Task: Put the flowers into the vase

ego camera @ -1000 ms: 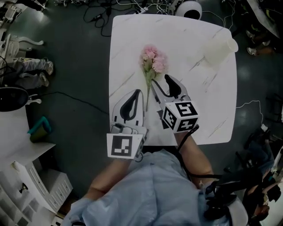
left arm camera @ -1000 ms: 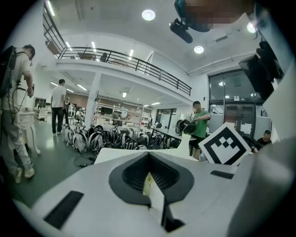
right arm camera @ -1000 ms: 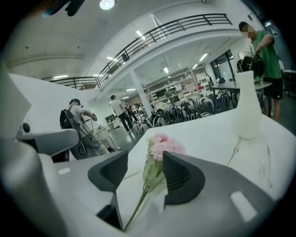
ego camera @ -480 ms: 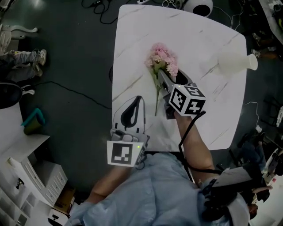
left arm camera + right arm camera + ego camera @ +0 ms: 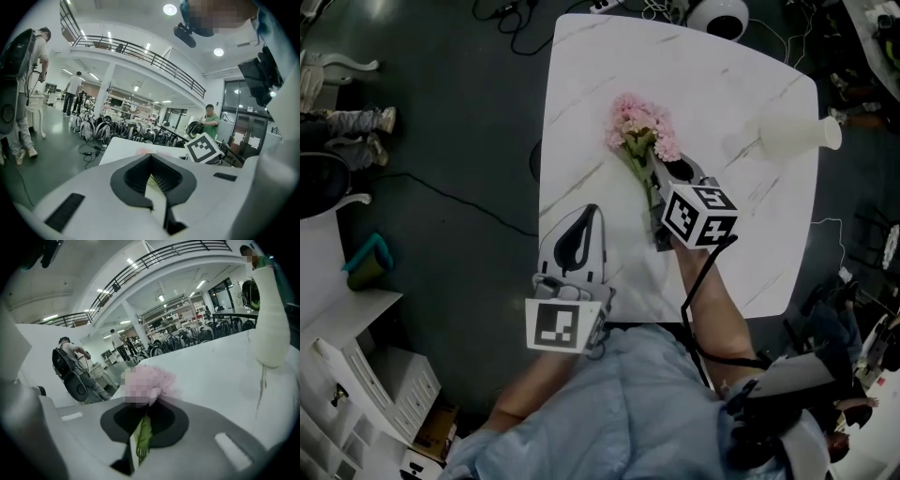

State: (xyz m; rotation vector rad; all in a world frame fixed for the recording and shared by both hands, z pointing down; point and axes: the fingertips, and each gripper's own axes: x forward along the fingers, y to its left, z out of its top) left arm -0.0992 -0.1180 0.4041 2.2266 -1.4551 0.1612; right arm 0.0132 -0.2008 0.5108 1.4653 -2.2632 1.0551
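A bunch of pink flowers [image 5: 637, 127] with a green stem lies on the white marble table [image 5: 591, 84]. My right gripper [image 5: 652, 171] reaches in from the near side; its jaws are closing and pinch the green stem [image 5: 144, 433], with the pink heads [image 5: 157, 380] just beyond the tips. A white vase [image 5: 797, 137] stands near the table's far right edge; in the right gripper view the vase [image 5: 269, 319] rises at the right. My left gripper [image 5: 592, 210] rests by the near left edge, shut and holding nothing; in its own view the left gripper [image 5: 151, 156] shows only table past its tips.
Cables [image 5: 511, 23] trail over the dark floor beyond the table. White furniture [image 5: 356, 394] stands at the lower left. A few people [image 5: 28, 89] stand in the hall behind. The table's left edge [image 5: 546, 187] runs close to my left gripper.
My right gripper went forward along the stem toward the pink heads and closed on the stem. My left gripper stayed at the near left edge.
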